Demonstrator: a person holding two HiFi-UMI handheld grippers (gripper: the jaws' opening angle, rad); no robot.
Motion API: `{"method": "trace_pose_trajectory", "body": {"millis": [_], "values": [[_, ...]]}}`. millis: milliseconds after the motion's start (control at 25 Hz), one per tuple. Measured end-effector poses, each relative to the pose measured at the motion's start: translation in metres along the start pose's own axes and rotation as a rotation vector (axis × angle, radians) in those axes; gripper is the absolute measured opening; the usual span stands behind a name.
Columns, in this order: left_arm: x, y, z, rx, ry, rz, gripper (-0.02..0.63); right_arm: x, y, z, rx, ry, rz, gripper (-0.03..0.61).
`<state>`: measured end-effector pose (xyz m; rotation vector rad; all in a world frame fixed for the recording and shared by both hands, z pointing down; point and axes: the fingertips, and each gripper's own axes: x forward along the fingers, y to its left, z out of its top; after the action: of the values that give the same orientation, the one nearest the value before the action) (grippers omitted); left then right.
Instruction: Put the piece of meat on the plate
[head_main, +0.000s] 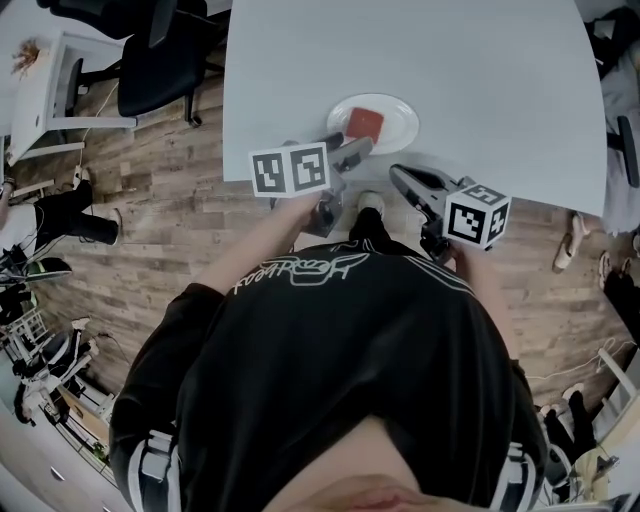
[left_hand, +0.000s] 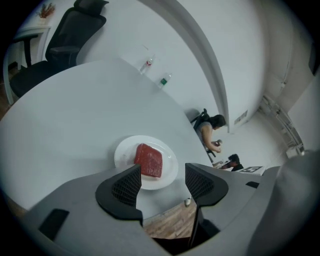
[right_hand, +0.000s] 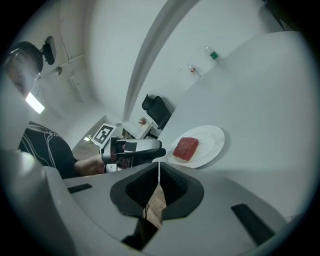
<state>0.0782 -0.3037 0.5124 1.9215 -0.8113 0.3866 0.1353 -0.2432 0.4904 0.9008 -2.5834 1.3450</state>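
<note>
A red slab of meat (head_main: 365, 123) lies on a round white plate (head_main: 405, 115) near the front edge of the white table (head_main: 480, 80). My left gripper (head_main: 355, 150) hovers just short of the plate's near rim. In the left gripper view its jaws stand open and empty (left_hand: 161, 182), with the meat (left_hand: 149, 160) and plate (left_hand: 122, 152) just beyond them. My right gripper (head_main: 398, 176) hangs at the table's edge, right of the plate, jaws shut on nothing (right_hand: 159, 167). The right gripper view shows the meat (right_hand: 186, 148), the plate (right_hand: 215, 137) and the left gripper (right_hand: 132, 149).
A black office chair (head_main: 160, 60) and a small white desk (head_main: 40, 100) stand left of the table on the wooden floor. Two small bottles (left_hand: 165, 80) sit at the table's far edge. A seated person (left_hand: 212, 132) is beyond the table.
</note>
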Motion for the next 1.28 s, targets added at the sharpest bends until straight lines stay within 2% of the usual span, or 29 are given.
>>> {"method": "trace_pose_trajectory", "body": {"millis": [80,240,320,480,600,800,1160,1280], "values": [[-0.01,-0.007,-0.005,0.036,-0.016,-0.032,0.254,-0.001,0.007,0.0,-0.023,-0.013,-0.007,0.014],[-0.038,-0.029,-0.018,0.094,-0.055,-0.126,0.071,-0.007,0.026,-0.004,-0.032,-0.049,-0.031,0.014],[-0.052,-0.043,-0.026,0.101,-0.073,-0.198,0.017,-0.01,0.037,-0.005,-0.037,-0.069,-0.031,0.014],[-0.081,-0.066,-0.042,0.139,-0.108,-0.328,0.008,-0.017,0.067,-0.006,-0.075,-0.105,-0.018,0.014],[-0.109,-0.076,-0.06,0.078,-0.131,-0.416,0.008,-0.018,0.094,-0.017,-0.104,-0.122,-0.01,0.014],[-0.15,-0.082,-0.093,-0.015,-0.142,-0.514,0.008,-0.019,0.133,-0.039,-0.121,-0.149,-0.001,0.014],[-0.218,-0.086,-0.165,-0.118,-0.136,-0.635,0.008,-0.021,0.195,-0.107,-0.134,-0.175,0.025,0.014],[-0.231,-0.085,-0.182,-0.142,-0.143,-0.634,0.008,-0.024,0.208,-0.127,-0.144,-0.172,0.024,0.014]]}}
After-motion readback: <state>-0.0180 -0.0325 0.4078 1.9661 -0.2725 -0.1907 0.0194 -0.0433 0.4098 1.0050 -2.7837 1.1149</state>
